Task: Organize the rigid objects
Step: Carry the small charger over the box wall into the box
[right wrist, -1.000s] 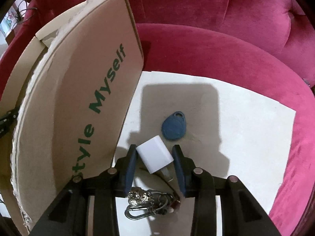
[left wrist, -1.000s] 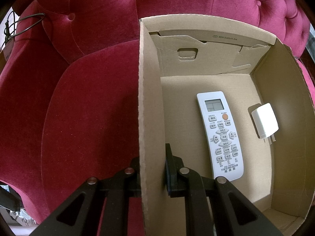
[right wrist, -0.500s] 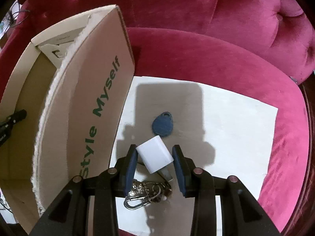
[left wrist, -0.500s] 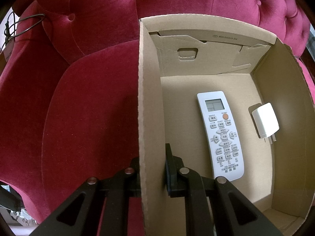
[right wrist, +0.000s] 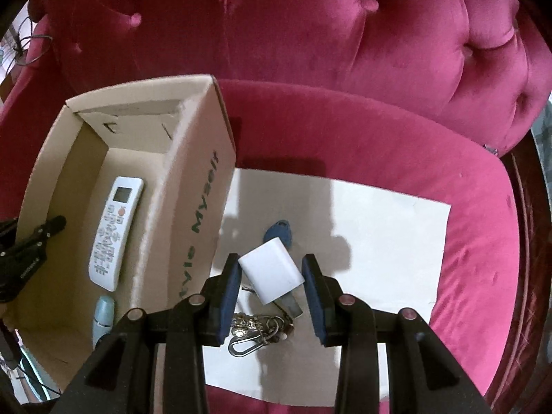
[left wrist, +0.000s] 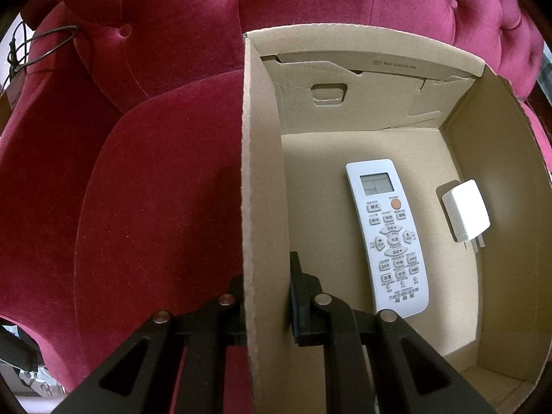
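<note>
Between blue-padded jaws: smooth white boxy charger (right wrist: 270, 274).

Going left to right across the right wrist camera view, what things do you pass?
left gripper → remote control → cardboard box wall → white charger in the right gripper → white sheet → red sofa cushion

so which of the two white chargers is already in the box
The white charger lying beside the remote, against the cardboard box wall. The other charger is outside, held between the right gripper fingers.
</note>
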The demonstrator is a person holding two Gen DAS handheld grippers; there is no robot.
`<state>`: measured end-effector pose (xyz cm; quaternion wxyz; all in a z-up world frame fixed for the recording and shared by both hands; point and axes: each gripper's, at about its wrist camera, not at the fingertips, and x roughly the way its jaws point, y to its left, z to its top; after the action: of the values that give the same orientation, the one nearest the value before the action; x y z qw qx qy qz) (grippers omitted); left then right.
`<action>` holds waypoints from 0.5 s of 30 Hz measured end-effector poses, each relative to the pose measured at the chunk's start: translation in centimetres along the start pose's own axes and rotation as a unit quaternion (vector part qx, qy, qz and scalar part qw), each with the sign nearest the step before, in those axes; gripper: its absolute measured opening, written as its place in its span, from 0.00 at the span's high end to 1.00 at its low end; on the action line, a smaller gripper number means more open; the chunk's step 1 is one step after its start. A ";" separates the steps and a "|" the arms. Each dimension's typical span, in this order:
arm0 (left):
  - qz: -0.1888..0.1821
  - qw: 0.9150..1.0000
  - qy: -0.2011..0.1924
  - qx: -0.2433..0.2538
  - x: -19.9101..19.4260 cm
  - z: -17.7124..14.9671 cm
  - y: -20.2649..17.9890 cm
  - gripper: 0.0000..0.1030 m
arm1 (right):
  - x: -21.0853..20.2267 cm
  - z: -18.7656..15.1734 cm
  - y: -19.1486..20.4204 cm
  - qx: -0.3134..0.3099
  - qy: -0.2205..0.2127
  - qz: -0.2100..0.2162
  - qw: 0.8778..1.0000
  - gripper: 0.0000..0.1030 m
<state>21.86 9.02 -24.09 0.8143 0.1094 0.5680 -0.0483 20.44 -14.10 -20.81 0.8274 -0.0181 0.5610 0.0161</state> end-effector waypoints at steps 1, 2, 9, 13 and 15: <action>0.001 1.000 0.000 0.001 0.0 0.0 0.0 0.86 | -0.2 0.1 0.2 0.000 -0.002 -0.001 1.000 0.63; 0.001 1.000 0.000 0.000 0.0 0.0 0.0 0.86 | -0.5 0.2 0.3 0.000 -0.004 -0.002 1.000 0.63; -0.001 1.000 0.000 0.000 0.0 0.0 0.1 0.86 | -2.2 1.2 0.8 -0.003 -0.022 -0.001 1.000 0.63; 0.001 1.000 0.000 0.001 0.0 0.0 0.0 0.86 | -3.7 1.7 1.5 -0.002 -0.033 0.002 0.999 0.63; -0.001 1.000 0.000 0.000 0.0 0.0 0.0 0.86 | -4.6 2.0 2.0 -0.004 -0.040 0.006 0.999 0.63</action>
<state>21.92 9.04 -24.10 0.8142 0.1089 0.5682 -0.0489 20.49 -12.02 -15.88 0.8490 -0.0173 0.5276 0.0240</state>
